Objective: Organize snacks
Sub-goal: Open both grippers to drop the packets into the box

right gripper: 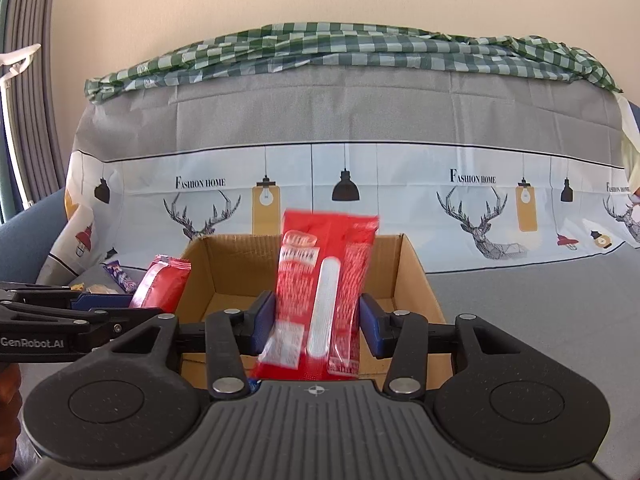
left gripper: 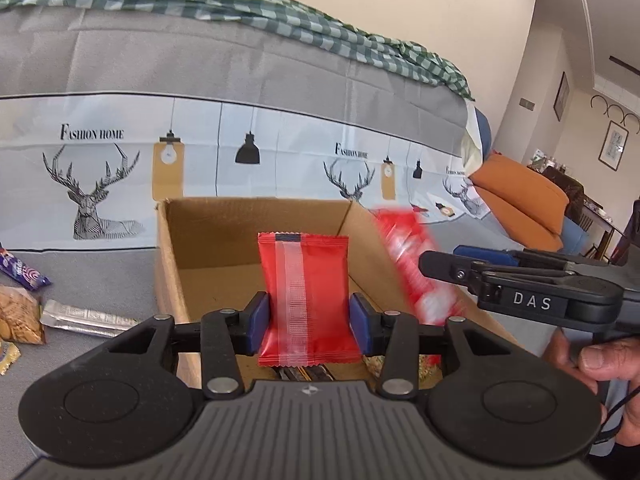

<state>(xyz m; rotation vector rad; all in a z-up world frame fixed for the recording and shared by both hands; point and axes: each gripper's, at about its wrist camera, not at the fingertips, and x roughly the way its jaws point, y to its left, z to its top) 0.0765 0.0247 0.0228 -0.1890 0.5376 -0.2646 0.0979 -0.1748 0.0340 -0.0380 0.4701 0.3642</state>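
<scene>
Item one: small red packet (left gripper: 304,296), flat foil pillow pack with a crimped back seam; upright between the pads of the left tongs (left gripper: 307,322), over the near end of the cardboard box (left gripper: 172,248); pads stand just beside its edges with a sliver of gap showing, so the tongs read as parted, not clamped. Judged light, soft, crinkly and slippery; contents probably brittle; best taken across the flat middle, clear of the thin end crimps.

Item two: long red packet (right gripper: 326,292), printed film with a clear window strip; blurred, tilted, over the same box (right gripper: 412,264); right tongs (right gripper: 316,326) apart, pads clear of both its sides. Judged light, floppy along its length; grip near mid-length.

Views compared: left wrist camera alone shows loose snacks left of the box on the grey sofa seat: a purple packet (left gripper: 24,272), a silver bar (left gripper: 86,318), a bag of biscuits (left gripper: 18,318); also the hand (left gripper: 592,364) on the right tool. Right wrist camera alone shows the long packet's print, plus the box's right wall.
</scene>
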